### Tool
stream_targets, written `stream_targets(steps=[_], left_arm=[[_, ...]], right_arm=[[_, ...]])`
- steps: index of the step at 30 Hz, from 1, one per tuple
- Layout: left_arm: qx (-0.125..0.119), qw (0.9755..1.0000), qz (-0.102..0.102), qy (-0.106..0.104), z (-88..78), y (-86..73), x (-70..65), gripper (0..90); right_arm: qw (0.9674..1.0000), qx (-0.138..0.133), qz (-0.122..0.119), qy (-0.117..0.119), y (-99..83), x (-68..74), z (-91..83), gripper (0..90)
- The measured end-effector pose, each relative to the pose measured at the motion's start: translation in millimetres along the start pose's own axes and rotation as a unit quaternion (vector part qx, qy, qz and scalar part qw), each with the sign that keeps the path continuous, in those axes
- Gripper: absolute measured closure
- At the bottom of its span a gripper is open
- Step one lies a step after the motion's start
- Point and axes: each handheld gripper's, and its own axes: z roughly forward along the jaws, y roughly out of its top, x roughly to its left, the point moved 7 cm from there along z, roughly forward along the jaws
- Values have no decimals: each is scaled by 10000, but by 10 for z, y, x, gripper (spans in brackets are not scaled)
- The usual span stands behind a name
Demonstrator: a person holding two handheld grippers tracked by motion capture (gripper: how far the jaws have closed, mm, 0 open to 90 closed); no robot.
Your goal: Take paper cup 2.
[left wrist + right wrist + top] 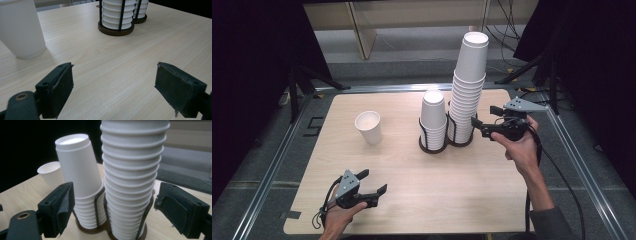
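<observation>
Nearest the front edge of the surface [412, 200], toward its front left corner, the left hand-held gripper [374, 184] hangs low over the wood in the person's left hand [337, 217]; its jaws stand apart with nothing between them, and in the left gripper view only bare wood lies between the two black pads. Beyond it, in the left half of the surface and well apart from that gripper, a single white paper cup [368, 127] stands upright with its mouth up. Further back, just right of centre, two wire holders on dark round bases stand side by side and touching. The left one holds the short stack of cups [433, 119], nested upside down, whose top cup leans slightly in the right gripper view. The right one holds the tall stack of cups [468, 85], also upside down, rising well above its neighbour. Near the right edge, the right hand-held gripper [482, 119] is held in the right hand [519, 145], just beside the lower part of the tall stack. Its jaws are spread wide, one on each side of that stack, with no pad pressing on it.
</observation>
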Motion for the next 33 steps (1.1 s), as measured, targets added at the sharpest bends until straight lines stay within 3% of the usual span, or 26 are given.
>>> stream_targets(steps=[4, 6, 9, 11, 13, 21, 28, 33], left_arm=[[-84, 9999, 104, -86, 20, 3, 15, 144], [-42, 10000, 1, -39, 7, -5, 15, 144], [-116, 9999, 33, -95, 28, -1, 20, 144], [30, 10000, 17, -32, 11, -27, 19, 144], [-9, 9999, 96, -82, 27, -23, 26, 144], [-56, 9998, 94, -147, 41, -24, 24, 144], [-26, 9998, 94, -201, 49, -34, 1, 144], [-24, 9997, 85, -210, 49, -33, -3, 144]], right_arm=[[9999, -126, -41, -43, 143, -32, -40, 154], [9998, -172, -47, -59, 224, -44, -64, 154], [9996, -248, -101, -75, 330, -67, -71, 154], [9996, -271, -9, -22, 401, -59, -65, 154], [9995, -307, -16, -43, 483, -63, -64, 154], [9986, -503, -171, -41, 823, -56, -28, 154], [9984, -483, -220, -196, 990, -89, 52, 154], [9983, -508, -243, -168, 1088, -114, 118, 153]])
